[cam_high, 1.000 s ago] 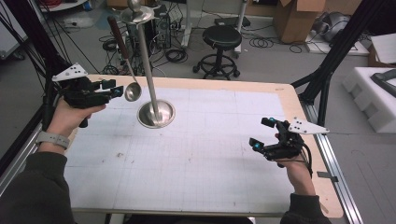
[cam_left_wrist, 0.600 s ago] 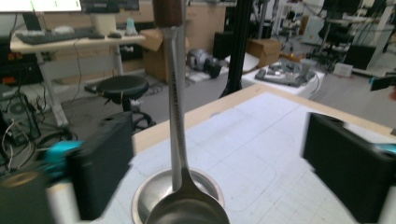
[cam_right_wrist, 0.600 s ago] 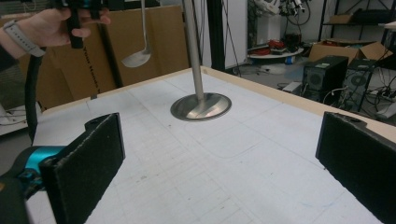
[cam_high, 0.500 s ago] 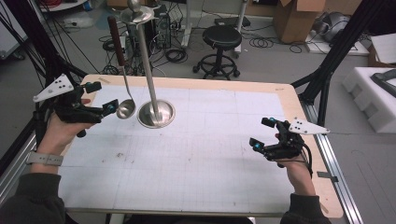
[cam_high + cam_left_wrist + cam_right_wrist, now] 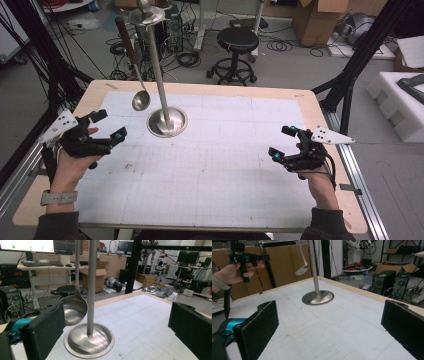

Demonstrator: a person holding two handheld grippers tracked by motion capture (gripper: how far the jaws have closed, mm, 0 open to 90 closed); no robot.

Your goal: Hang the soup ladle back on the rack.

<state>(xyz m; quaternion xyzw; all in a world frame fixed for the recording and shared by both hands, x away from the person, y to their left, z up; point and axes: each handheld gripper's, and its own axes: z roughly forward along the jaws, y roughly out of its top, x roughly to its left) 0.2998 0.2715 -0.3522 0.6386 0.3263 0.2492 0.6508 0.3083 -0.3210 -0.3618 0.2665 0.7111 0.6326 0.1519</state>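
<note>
Hanging free by its dark handle from the top disc of the stand point(image 5: 167, 121), bowl low beside the post and clear of the round base: steel ladle point(image 5: 140, 100), placed so as to dangle without touching the table point(image 5: 215, 170). Standing wide with nothing between the jaws, having just opened, near the ladle's bowl yet apart from it: left gripper point(image 5: 102, 137), consistent, by judgement, with a hang-up just let go. Resting wide and unloaded at the table's far side, well apart from the stand: right gripper point(image 5: 285, 145), seemingly idle since one hand suffices.
</note>
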